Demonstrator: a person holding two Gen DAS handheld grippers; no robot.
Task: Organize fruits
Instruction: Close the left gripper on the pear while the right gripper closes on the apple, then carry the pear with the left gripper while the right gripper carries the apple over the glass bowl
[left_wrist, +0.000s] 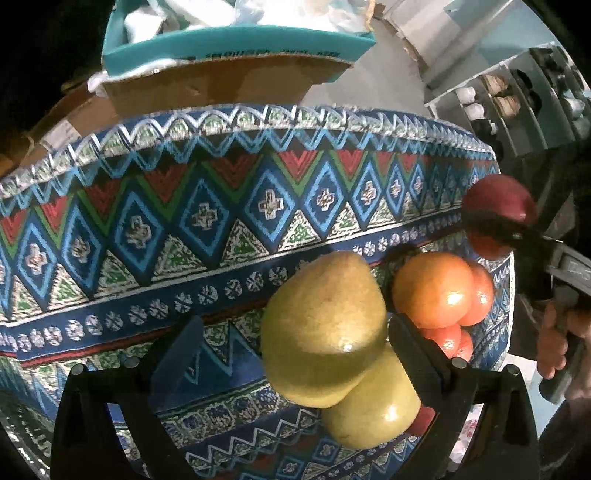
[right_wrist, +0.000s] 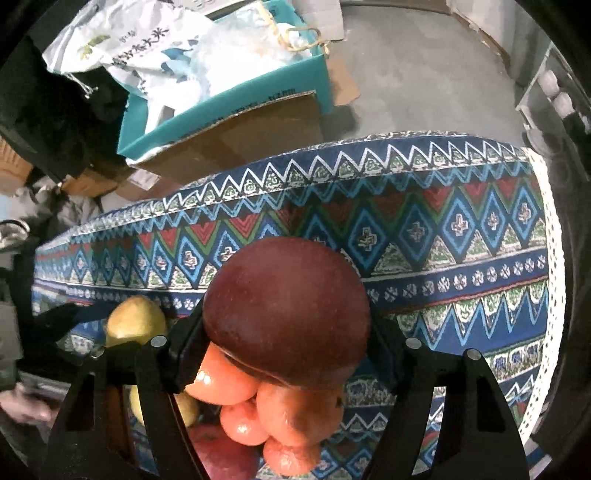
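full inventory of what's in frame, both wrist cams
dark red apple: 1, dark red, between the right hand-held gripper's fingers, raised over the orange fruits
yellow-green fruits: 2 seen, one between the left hand-held gripper's fingers, one under it
orange fruits: at least 4, orange-red, clustered on the cloth
patterned tablecloth: 1, blue, red, green and white, covers the table
teal box: 1, teal, on the floor beyond the table, bags inside
cardboard boxes: several, brown, beside the teal box
left hand-held gripper: black, open around a yellow-green fruit
right hand-held gripper: black, shut on the apple
person's hand: holds the right gripper's handle
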